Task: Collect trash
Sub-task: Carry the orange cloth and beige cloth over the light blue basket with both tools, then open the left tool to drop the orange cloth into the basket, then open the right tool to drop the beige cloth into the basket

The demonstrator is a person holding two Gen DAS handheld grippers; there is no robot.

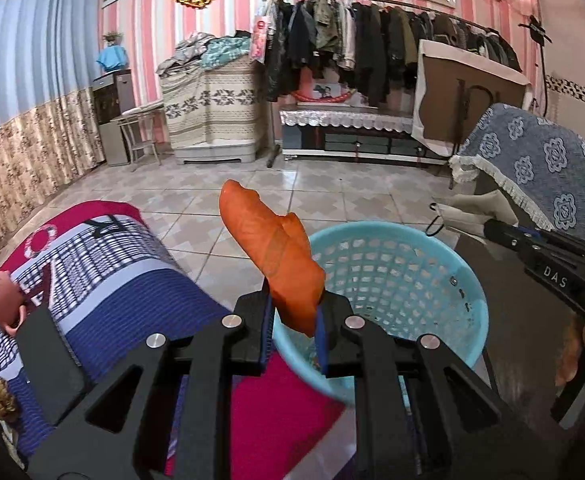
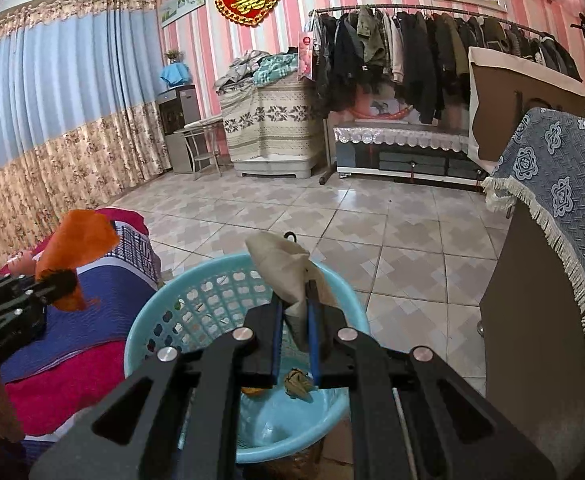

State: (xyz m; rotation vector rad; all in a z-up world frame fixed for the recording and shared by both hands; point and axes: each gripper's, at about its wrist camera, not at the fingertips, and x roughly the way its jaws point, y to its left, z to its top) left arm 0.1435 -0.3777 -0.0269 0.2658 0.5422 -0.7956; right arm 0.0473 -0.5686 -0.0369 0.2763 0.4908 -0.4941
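Both loads poised at basket.
Left gripper (image 1: pixel 295 312) jaws clamp orange peel (image 1: pixel 270 248); right gripper (image 2: pixel 295 336) jaws pinch beige mask (image 2: pixel 288 268) over basket (image 2: pixel 152 312); peel, at 9 o'clock of rim, may drop outside.

Home bedroom: clothes rack (image 1: pixel 372 40), bed (image 1: pixel 104 264).

My left gripper (image 1: pixel 294 314), black with blue pads, pinches an orange, peel-like scrap (image 1: pixel 270 248). My right gripper (image 2: pixel 294 320), the same black and blue, pinches a pale beige face mask (image 2: pixel 288 268) with a black ear loop. Below both sits a light turquoise plastic basket (image 2: pixel 148 320) with a lattice of small holes. The bedcover (image 1: pixel 104 280) at left is crimson and royal blue with a white-and-navy grid. The floor tiles (image 2: pixel 372 236) are cream with grey stepped-cross shapes. The wall (image 2: pixel 208 56) has pink and white stripes, the curtain (image 2: pixel 52 92) is pale blue over a tan floral band, and the draped cloth (image 2: pixel 572 184) is grey-blue with pale medallions and a cream fringe.
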